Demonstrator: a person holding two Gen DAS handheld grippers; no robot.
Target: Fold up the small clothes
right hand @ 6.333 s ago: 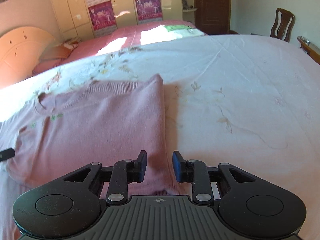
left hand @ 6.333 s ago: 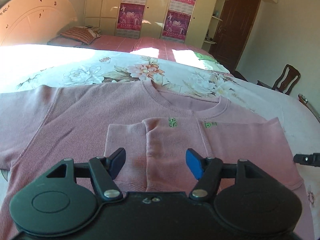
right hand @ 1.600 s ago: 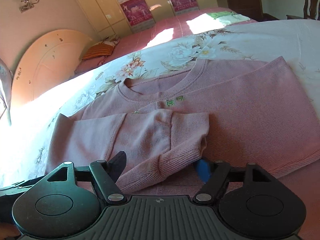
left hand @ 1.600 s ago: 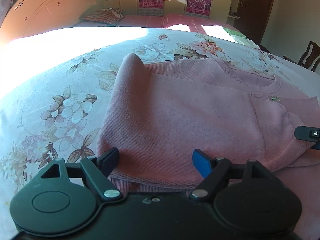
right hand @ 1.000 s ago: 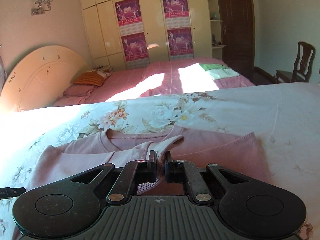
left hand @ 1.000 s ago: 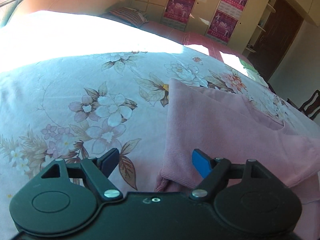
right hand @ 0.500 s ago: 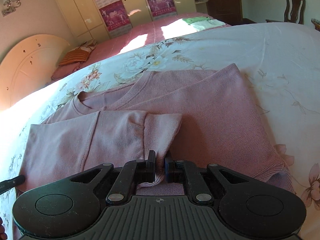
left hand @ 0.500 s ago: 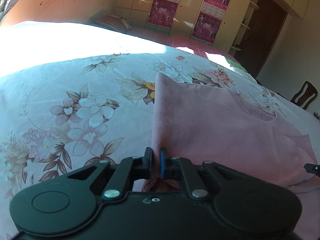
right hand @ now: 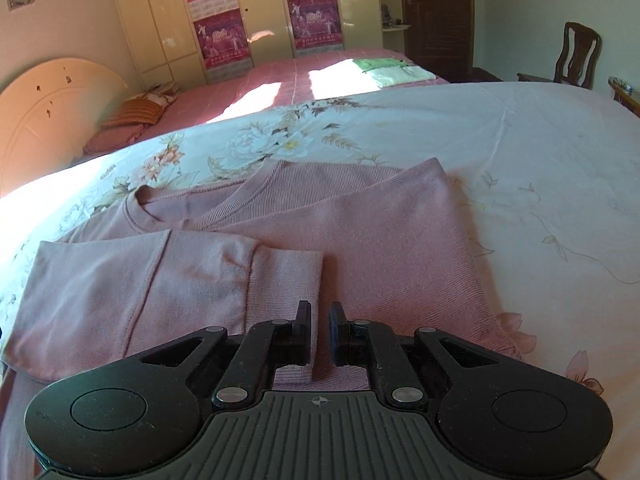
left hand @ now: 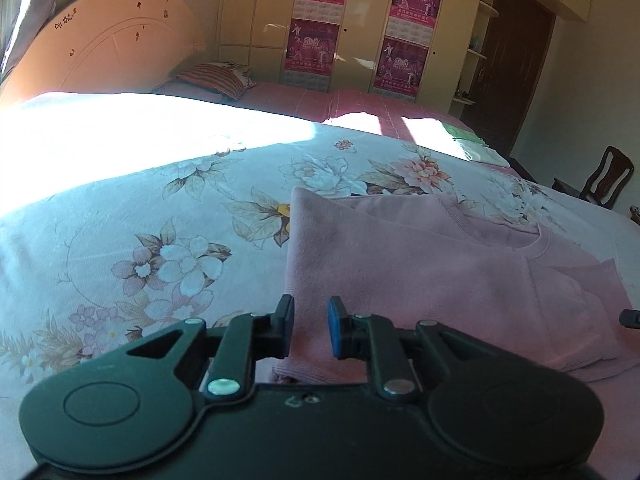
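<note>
A pink knit sweater [left hand: 420, 276] lies flat on the floral bedsheet, both sleeves folded in across its front. In the right wrist view the sweater [right hand: 360, 232] shows its neckline at the far left, and a folded sleeve [right hand: 192, 280] with its cuff lying by my fingers. My left gripper [left hand: 310, 320] is a little open, its jaws on either side of the sweater's folded left edge, not pinching it. My right gripper [right hand: 319, 322] is slightly open, just over the sleeve cuff's edge, holding nothing.
The floral bedsheet [left hand: 140, 248] spreads left of the sweater and right of it [right hand: 560, 184]. A second bed with a pink cover [right hand: 288, 80] and a striped pillow [left hand: 216, 76] lies behind. A wooden chair [right hand: 576, 56] stands at the far right.
Both grippers were shut on the sweater half a second ago; now both have opened slightly and let the fabric go. The sleeve lies flat across the front.
</note>
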